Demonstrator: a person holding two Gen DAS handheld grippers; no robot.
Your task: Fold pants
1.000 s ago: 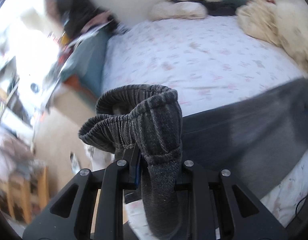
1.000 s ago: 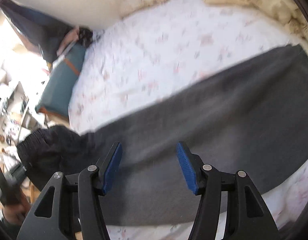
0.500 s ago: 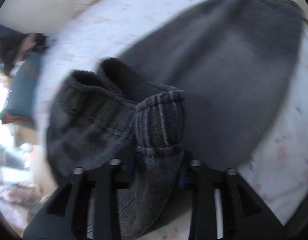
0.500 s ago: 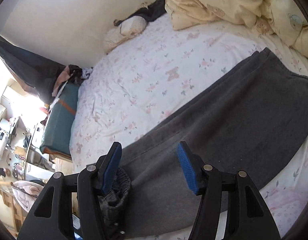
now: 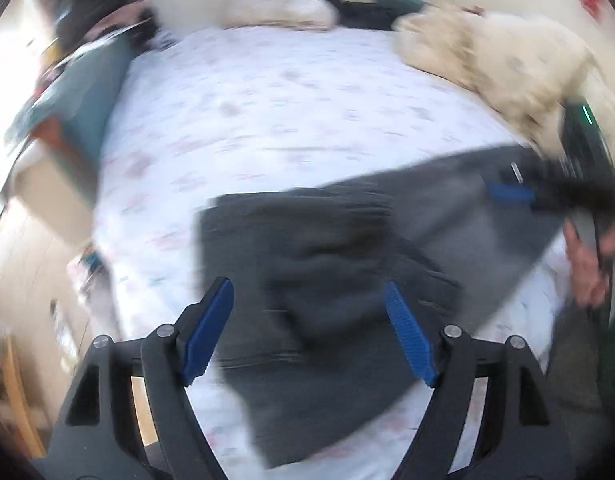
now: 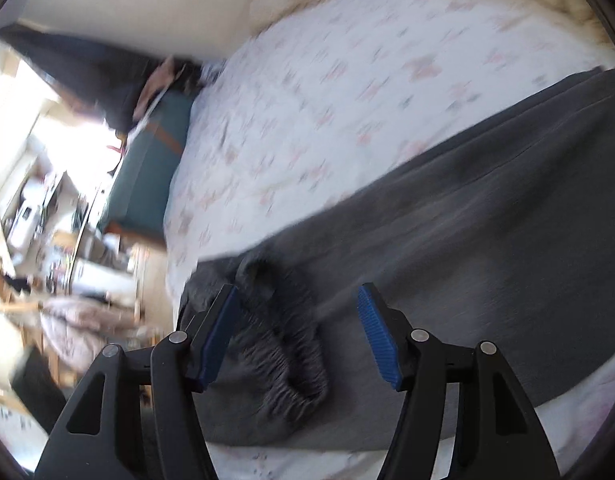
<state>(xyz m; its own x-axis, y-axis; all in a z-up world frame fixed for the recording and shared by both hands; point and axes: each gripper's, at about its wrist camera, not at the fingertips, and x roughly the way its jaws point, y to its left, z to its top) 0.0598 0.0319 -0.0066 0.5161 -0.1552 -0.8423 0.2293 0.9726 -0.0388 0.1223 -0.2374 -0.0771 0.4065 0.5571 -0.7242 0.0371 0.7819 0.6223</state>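
Observation:
Dark grey pants (image 5: 327, 280) lie folded over on the white floral bed sheet (image 5: 287, 112). In the right wrist view the pants (image 6: 467, 240) stretch to the right, and the ribbed waistband (image 6: 283, 340) lies bunched on top of them. My left gripper (image 5: 307, 328) is open and empty above the folded cloth. My right gripper (image 6: 299, 332) is open and empty, just above the waistband. The right gripper also shows at the right edge of the left wrist view (image 5: 511, 192), over the far part of the pants.
A cream duvet (image 5: 487, 52) is piled at the back right of the bed. A pale pillow (image 5: 279, 12) lies by the wall. A teal box (image 5: 79, 92) stands off the bed's left side. Cluttered furniture (image 6: 47, 220) fills the room to the left.
My left gripper has opened and let go of the waistband, which now lies on the pants on the bed. The left gripper has pulled back. My right gripper stays open and has shifted over the waistband.

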